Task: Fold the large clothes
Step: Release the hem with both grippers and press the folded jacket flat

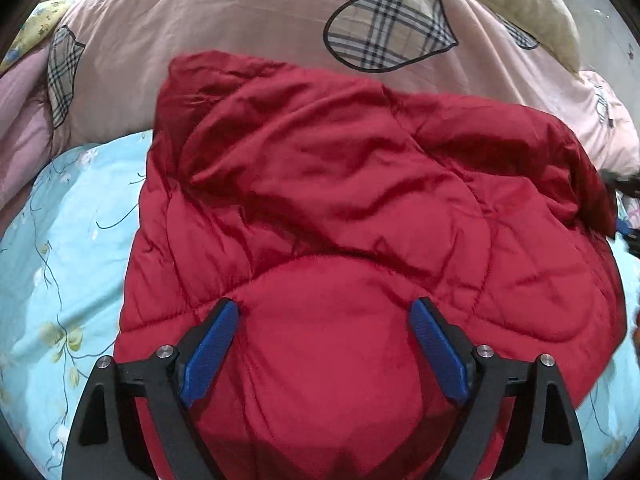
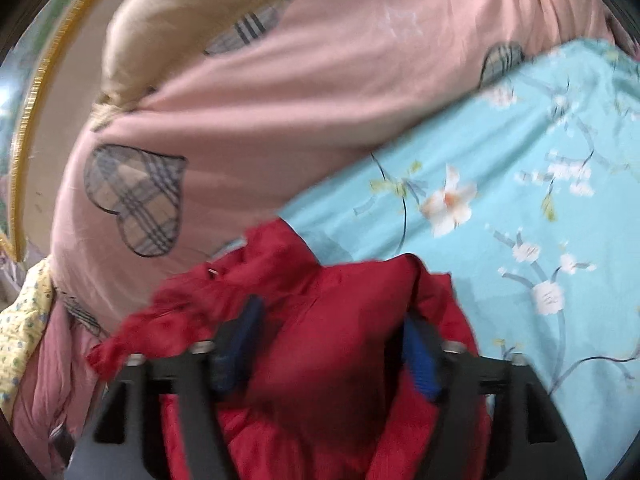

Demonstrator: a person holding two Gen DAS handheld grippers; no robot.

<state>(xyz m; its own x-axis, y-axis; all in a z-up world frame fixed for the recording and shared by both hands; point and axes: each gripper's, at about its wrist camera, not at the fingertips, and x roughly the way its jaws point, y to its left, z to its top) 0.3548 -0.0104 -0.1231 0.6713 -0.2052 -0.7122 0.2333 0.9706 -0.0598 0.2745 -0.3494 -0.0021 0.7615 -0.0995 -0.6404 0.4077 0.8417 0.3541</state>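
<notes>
A red quilted jacket (image 1: 340, 184) lies spread and rumpled on a light blue floral bedsheet (image 1: 60, 240). My left gripper (image 1: 324, 306) hovers over its near part, jaws wide apart, blue pads (image 1: 208, 356) clear of the fabric. In the blurred right wrist view, a bunched edge of the jacket (image 2: 320, 280) bulges up between the spread jaws of my right gripper (image 2: 332, 312). Its blue pads (image 2: 418, 360) stand apart at either side of the fabric without clamping it. A dark part with a blue bit (image 1: 624, 204) shows at the jacket's right edge in the left wrist view.
A pink duvet with plaid hearts (image 1: 220, 20) is heaped behind the jacket, also seen as the pink duvet (image 2: 280, 100). A beige pillow (image 1: 520, 0) lies beyond it. Yellow floral cloth (image 2: 24, 320) sits at the left. Blue sheet (image 2: 500, 160) extends to the right.
</notes>
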